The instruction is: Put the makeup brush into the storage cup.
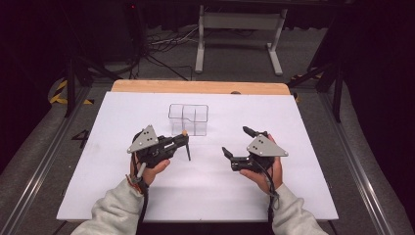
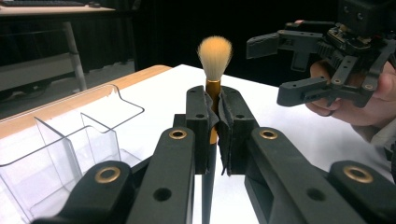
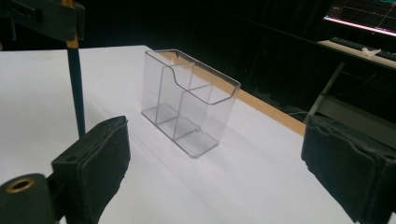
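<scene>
white table [image 1: 147, 196], brush [image 2: 214, 60] in left gripper [image 2: 214, 116]

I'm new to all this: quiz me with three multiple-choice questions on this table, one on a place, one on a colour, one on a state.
1. Where is the clear box?
A. beyond the two grippers
B. under the table
C. in the right gripper

2. What colour are the bristles of the brush?
A. blue
B. tan
C. green

3. How are the jaws of the right gripper?
A. shut on the brush
B. shut on the box
C. open, nothing between them

Answers: 1 A, it stands mid-table past both hands. 2 B, the tuft is tan above the left gripper. 3 C, its pads stand wide apart.
</scene>
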The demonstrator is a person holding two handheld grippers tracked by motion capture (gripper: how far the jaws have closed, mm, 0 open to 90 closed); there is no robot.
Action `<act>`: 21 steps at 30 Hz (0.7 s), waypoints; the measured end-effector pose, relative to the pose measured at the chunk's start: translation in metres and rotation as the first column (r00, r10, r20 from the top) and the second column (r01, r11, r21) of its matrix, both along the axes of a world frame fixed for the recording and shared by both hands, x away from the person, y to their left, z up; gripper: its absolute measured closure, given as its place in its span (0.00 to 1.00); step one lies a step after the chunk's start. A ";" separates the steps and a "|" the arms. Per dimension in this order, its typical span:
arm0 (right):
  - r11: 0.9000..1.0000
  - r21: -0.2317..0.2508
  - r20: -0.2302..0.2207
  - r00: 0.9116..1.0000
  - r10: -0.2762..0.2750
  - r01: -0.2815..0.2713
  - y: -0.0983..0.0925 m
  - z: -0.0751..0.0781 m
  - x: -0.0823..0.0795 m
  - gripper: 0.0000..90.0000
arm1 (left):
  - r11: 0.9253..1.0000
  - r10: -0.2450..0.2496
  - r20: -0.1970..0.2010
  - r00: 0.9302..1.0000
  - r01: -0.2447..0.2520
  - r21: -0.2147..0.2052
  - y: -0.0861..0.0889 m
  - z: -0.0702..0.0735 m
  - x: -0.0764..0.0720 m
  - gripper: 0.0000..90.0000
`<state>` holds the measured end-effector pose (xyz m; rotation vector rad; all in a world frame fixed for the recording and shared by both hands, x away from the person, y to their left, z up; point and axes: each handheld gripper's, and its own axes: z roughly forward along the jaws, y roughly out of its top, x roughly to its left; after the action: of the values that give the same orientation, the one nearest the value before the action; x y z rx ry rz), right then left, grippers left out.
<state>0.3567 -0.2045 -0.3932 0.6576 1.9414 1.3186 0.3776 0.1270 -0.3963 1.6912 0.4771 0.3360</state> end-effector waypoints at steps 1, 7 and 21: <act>1.000 0.000 0.004 1.000 -0.004 0.004 -0.002 0.000 -0.001 0.10 | 1.000 0.001 0.002 1.000 -0.001 -0.001 0.000 0.000 0.000 0.93; 1.000 -0.003 0.004 1.000 -0.023 0.023 -0.014 -0.002 -0.004 0.11 | 1.000 0.003 0.008 1.000 -0.003 0.016 -0.001 0.000 0.000 0.93; 0.998 -0.010 0.015 0.997 -0.069 0.069 -0.042 -0.008 -0.017 0.12 | 0.999 0.009 0.026 1.000 -0.010 0.031 -0.002 0.002 0.000 0.93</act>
<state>0.3396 -0.2467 -0.4013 0.7016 1.8953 1.2666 0.3775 0.1253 -0.3940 1.7134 0.4628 0.3741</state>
